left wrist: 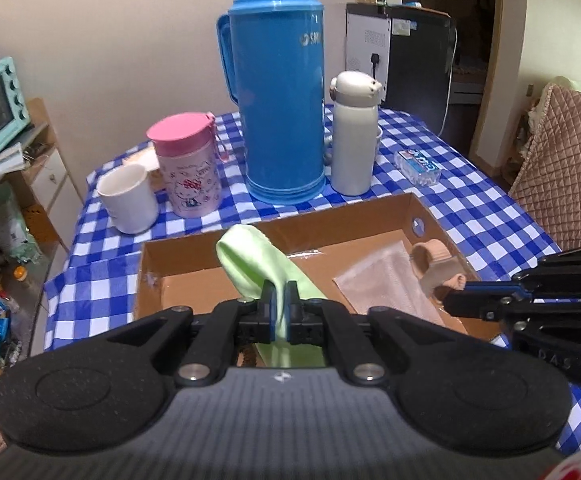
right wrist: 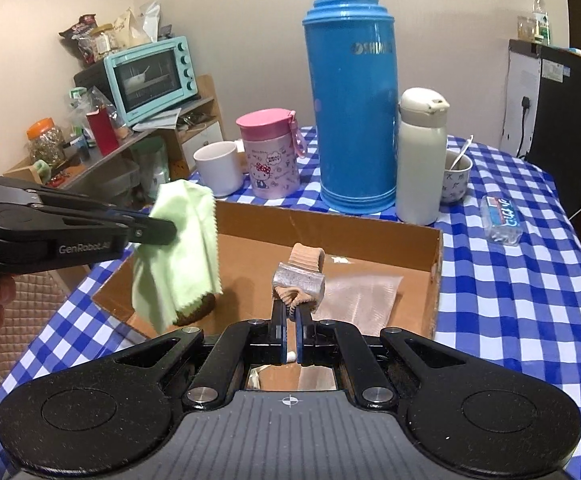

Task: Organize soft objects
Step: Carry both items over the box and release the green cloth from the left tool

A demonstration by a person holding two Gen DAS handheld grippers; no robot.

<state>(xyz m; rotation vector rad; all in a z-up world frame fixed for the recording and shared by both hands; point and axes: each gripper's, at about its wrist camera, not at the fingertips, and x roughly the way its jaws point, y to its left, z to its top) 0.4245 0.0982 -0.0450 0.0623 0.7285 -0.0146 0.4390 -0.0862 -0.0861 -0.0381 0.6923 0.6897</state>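
A light green cloth (left wrist: pixel 250 256) hangs over the left part of an open cardboard box (left wrist: pixel 330 216), pinched between the pads of my left gripper (left wrist: pixel 280 300). In the right wrist view the same cloth (right wrist: pixel 186 248) dangles from the left gripper (right wrist: pixel 166 232) above the box's left edge (right wrist: pixel 330 220). My right gripper (right wrist: pixel 290 314) is shut on a peach sock bundle with a silver band (right wrist: pixel 302 276), held above the box floor. From the left, this bundle (left wrist: pixel 430 260) shows at the right gripper (left wrist: pixel 452 300). A flat clear pouch (right wrist: pixel 358 292) lies in the box.
Behind the box on the blue checked tablecloth (right wrist: pixel 510 300) stand a tall blue thermos (right wrist: pixel 350 120), a white flask (right wrist: pixel 420 160), a pink cup (right wrist: pixel 270 152), a white mug (right wrist: pixel 216 168) and a small bowl (right wrist: pixel 456 178). A blue packet (right wrist: pixel 502 220) lies at the right. A dark brown lump (right wrist: pixel 200 308) sits under the cloth.
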